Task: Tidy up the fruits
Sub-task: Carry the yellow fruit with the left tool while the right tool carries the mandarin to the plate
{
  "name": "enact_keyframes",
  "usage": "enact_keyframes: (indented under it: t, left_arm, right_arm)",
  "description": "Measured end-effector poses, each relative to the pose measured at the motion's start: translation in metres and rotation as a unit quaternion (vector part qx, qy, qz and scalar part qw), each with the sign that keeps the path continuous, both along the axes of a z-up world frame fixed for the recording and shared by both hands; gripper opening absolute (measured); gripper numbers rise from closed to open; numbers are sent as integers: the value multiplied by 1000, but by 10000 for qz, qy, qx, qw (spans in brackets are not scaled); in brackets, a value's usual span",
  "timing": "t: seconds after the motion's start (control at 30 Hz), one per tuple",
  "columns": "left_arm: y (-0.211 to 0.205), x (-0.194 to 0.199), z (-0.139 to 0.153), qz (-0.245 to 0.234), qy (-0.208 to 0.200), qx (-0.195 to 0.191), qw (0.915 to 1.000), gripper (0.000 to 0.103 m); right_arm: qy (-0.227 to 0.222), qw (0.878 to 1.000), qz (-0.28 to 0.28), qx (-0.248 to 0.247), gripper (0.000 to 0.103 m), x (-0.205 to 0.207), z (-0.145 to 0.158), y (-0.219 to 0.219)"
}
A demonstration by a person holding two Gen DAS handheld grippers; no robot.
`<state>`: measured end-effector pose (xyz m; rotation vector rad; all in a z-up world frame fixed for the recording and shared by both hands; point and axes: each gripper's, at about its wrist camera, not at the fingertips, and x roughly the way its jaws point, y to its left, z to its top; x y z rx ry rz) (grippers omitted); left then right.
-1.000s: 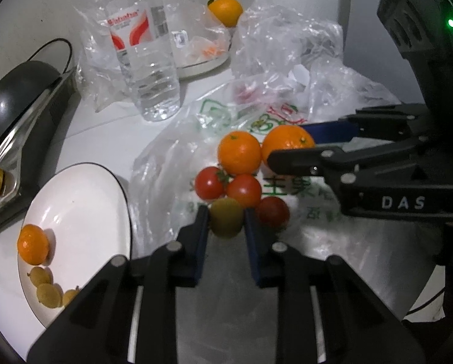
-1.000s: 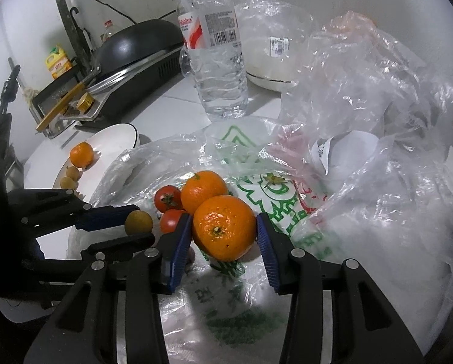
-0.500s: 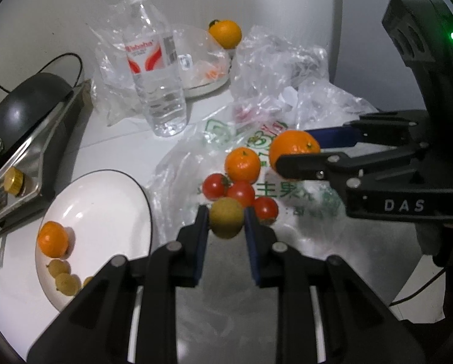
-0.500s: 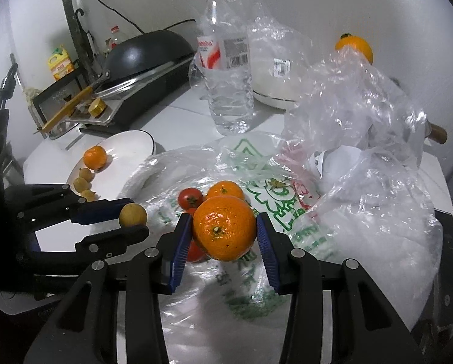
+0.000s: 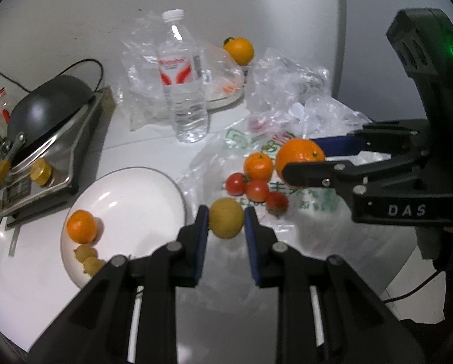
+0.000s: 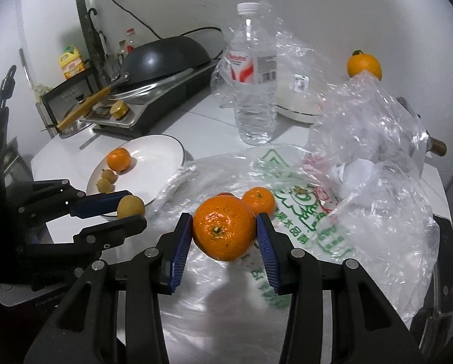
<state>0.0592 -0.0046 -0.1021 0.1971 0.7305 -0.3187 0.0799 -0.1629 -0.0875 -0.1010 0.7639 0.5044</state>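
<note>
My left gripper [image 5: 226,217] is shut on a small yellow-brown round fruit [image 5: 226,218] and holds it above the table, just right of the white plate [image 5: 135,194]. My right gripper [image 6: 225,232] is shut on a large orange [image 6: 223,232], lifted over the flat plastic bag [image 6: 287,230]. The plate holds one mandarin [image 5: 81,226] and a few small yellow fruits [image 5: 87,257]. On the bag lie another mandarin [image 5: 258,166] and three cherry tomatoes [image 5: 256,190]. In the right wrist view the left gripper [image 6: 126,209] shows at the left with its fruit [image 6: 131,207].
A water bottle [image 5: 182,82] stands behind the bag. Crumpled clear bags [image 6: 363,127] lie at the right. A covered dish [image 6: 299,103] and an orange [image 5: 238,50] sit at the back. A black wok on a stove [image 5: 41,115] stands at the left.
Both grippers have risen and pulled back from the bag with their fruit held. The yellow fruit has moved left toward the plate; the orange is lifted clear of the pile.
</note>
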Motion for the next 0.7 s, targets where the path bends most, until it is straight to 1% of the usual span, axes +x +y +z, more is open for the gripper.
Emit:
enact_keyframes:
  t: [0.4, 0.53, 0.7]
  left_arm:
    - [49, -10, -5, 413, 47, -96, 9991, 24]
    - [69, -5, -11, 636, 129, -211, 9977, 24]
    - [78, 1, -15, 687, 152, -246, 9972, 24]
  right_arm:
    - [-65, 9994, 295, -188, 46, -1, 2, 44]
    - [-32, 9987, 447, -249, 46, 4, 1, 60]
    - [-67, 9978, 607, -238, 46, 7, 4, 77]
